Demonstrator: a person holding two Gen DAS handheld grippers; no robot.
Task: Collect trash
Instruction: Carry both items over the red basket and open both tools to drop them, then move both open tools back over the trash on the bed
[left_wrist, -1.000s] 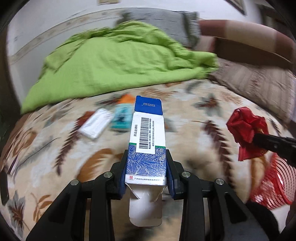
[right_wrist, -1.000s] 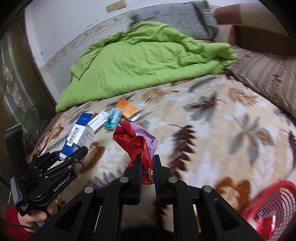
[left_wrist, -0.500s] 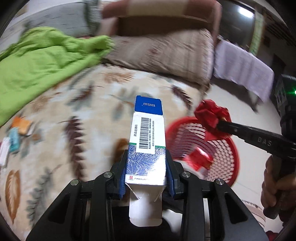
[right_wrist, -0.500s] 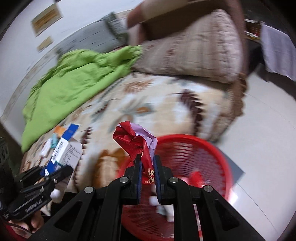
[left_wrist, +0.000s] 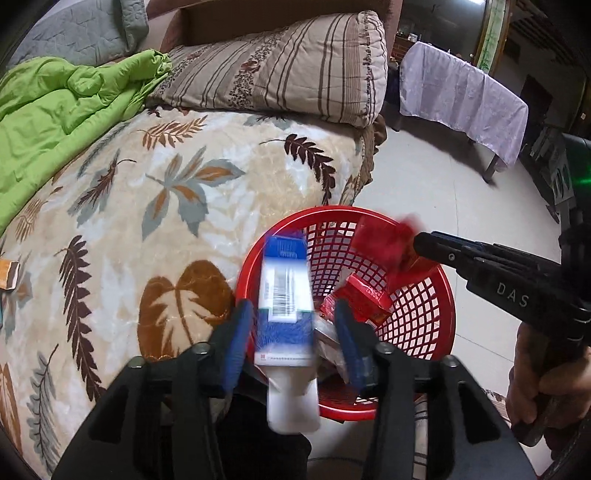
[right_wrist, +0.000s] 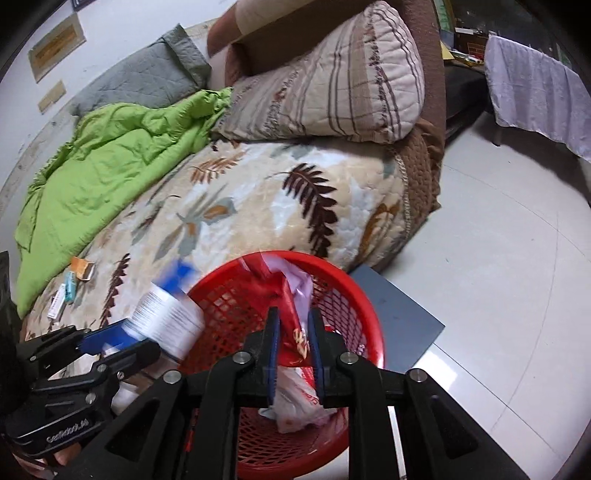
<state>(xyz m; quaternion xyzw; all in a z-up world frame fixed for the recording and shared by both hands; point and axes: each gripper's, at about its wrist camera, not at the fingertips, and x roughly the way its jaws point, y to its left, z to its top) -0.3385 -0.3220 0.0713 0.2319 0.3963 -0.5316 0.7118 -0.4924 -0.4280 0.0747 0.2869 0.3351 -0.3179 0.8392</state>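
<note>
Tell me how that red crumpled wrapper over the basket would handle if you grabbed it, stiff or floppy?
The red wrapper is probably floppy: it is creased and bunched between the right gripper's opening jaws. It looks thin, so likely very light and apt to flutter rather than drop straight into the red basket. Squeezing should not damage it.

Each fisheye camera sits just behind its own fingers and looks steeply down along them, close above the red basket (left_wrist: 436, 306) on the floor. In the left view the bed (left_wrist: 166, 206) fills the left half; in the right view it fills the upper left. Both views share basket, bed and striped pillow (right_wrist: 332, 88), and each catches the other gripper at its outer edge.
</note>
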